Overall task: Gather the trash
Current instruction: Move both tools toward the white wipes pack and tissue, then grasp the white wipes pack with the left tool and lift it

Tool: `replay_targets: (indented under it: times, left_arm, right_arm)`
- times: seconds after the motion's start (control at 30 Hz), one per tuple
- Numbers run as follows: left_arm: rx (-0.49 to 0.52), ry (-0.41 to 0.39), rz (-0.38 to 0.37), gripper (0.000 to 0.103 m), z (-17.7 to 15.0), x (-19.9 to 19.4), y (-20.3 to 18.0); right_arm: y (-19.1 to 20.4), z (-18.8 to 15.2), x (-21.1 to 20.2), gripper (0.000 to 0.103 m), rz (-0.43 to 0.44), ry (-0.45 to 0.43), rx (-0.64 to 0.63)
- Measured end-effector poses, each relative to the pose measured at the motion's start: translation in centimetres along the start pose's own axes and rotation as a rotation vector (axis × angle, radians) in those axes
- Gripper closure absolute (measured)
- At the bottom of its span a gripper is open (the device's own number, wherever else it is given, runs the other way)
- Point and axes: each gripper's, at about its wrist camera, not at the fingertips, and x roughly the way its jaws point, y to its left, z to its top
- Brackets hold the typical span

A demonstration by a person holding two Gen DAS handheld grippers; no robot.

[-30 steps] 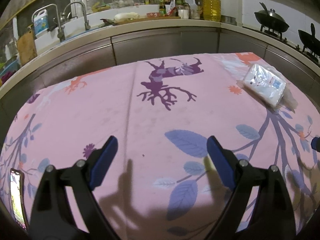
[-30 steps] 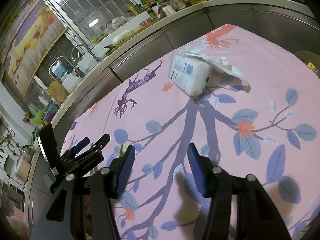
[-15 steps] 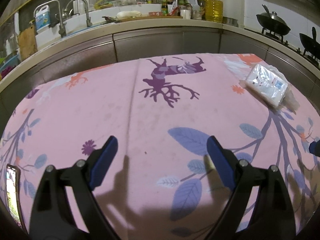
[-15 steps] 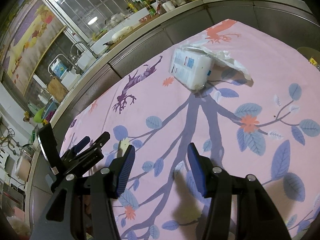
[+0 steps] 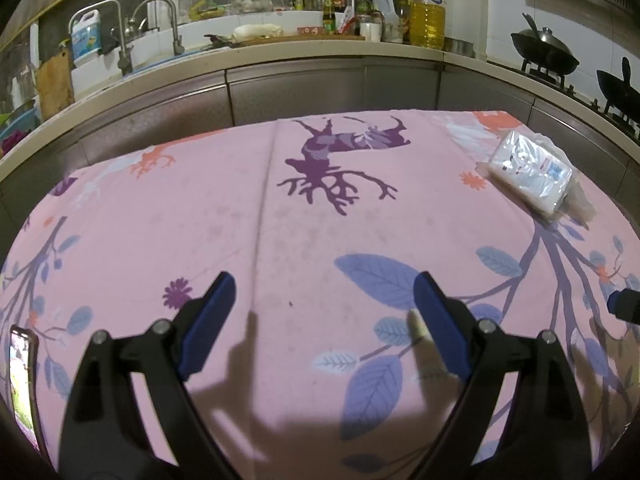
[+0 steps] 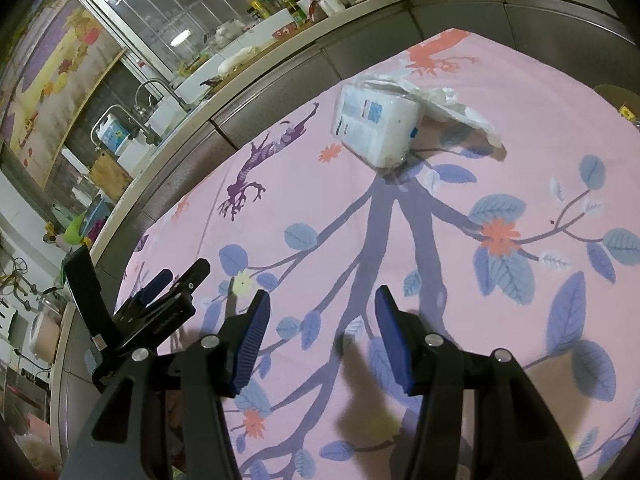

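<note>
Left wrist view: left gripper (image 5: 324,300), black frame with blue pads, spread wide over the pink cloth-covered table with purple branch and leaf print (image 5: 248,208); nothing between the pads. White tissue pack in clear plastic wrap (image 5: 530,170) lies flat on the cloth, well ahead of the gripper and far to its right, near the table's far right corner. Crumpled clear plastic shows at the pack's right end. A small pale scrap (image 5: 416,322) lies on the cloth just inside the right finger, partly hidden by it; what it is cannot be told. Tip of the right gripper (image 5: 624,306) shows at the right edge.

Right wrist view: right gripper (image 6: 320,322) about half open, empty, pads clear of the cloth. Tissue pack (image 6: 376,126) lies well ahead, slightly right of the gripper's line, with crumpled white plastic wrapping (image 6: 452,106) touching its far right side. Left gripper (image 6: 168,292) sits close by on the left, level with the right gripper's fingers. The pale scrap (image 6: 242,282) lies between the two grippers.
</note>
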Motion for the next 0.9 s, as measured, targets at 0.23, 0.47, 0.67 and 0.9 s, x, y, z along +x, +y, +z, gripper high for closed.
replay_targets:
  times: [0.23, 0.47, 0.67, 0.9]
  left_arm:
    - [-0.007, -0.002, 0.000, 0.016, -0.1, -0.2, -0.2]
    - [-0.014, -0.002, -0.002, 0.016, -0.1, -0.1, -0.2]
    - [-0.034, -0.008, -0.010, 0.016, -0.2, -0.4, -0.3]
    - [-0.062, -0.014, -0.029, 0.016, -0.2, -0.4, -0.2]
  right_arm:
    - [-0.2, 0.2, 0.3, 0.050, -0.005, 0.001, 0.002]
    - [-0.5, 0.8, 0.7, 0.050, -0.016, -0.005, 0.007]
    - [-1.4, 2.9, 0.6, 0.050, -0.043, -0.059, 0.013]
    - [-3.0, 6.7, 0.9, 0.051, -0.092, -0.148, 0.005]
